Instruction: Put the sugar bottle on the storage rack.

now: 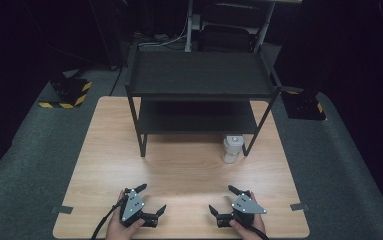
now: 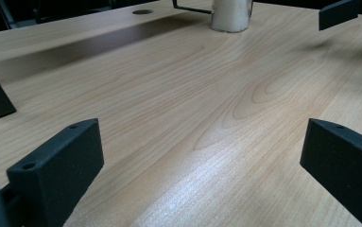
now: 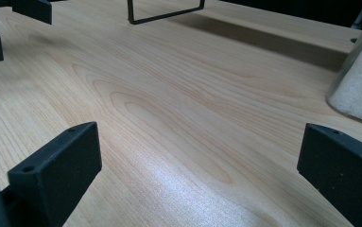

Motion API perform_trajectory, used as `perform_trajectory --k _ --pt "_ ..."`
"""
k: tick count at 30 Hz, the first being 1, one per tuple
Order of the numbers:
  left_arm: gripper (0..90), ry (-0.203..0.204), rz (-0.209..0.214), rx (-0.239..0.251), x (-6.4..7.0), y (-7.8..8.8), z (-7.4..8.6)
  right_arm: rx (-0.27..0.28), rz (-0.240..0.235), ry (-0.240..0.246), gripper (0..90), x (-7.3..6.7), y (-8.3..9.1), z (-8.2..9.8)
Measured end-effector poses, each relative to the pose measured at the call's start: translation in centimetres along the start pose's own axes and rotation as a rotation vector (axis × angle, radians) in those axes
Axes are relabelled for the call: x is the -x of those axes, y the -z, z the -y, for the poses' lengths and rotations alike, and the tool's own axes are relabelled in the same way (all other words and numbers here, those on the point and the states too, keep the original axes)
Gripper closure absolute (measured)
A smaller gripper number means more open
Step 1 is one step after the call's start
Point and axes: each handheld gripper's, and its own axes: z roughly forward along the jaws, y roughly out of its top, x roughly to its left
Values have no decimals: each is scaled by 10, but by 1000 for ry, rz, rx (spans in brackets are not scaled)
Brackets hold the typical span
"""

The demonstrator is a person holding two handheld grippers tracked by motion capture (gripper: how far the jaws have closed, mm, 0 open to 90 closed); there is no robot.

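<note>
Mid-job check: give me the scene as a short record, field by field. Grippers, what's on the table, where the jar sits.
left gripper: open, holding nothing, near table's front edge
right gripper: open, holding nothing, near table's front edge
table: light wood
shelf rack: black, two tiers, at the table's back half
jar: clear with white lid, white grains inside, upright on the table beside the rack's front right leg
jar contact: untouched by either gripper
</note>
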Motion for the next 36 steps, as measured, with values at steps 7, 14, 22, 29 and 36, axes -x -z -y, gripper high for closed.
perform_trajectory --k 7,14,22,29,36 --pt "5 10 4 -12 -2 -1 -2 14 9 -9 3 -1 2 3" --pt "5 11 4 -7 -2 0 -1 19 10 -14 3 -1 3 4" --pt "5 17 4 2 -1 1 1 7 13 -16 3 -1 2 2" --pt "5 22 8 5 -2 1 1 -7 17 -12 3 -2 0 -2" --pt "5 18 14 6 -3 1 1 20 24 -21 3 1 2 -9"
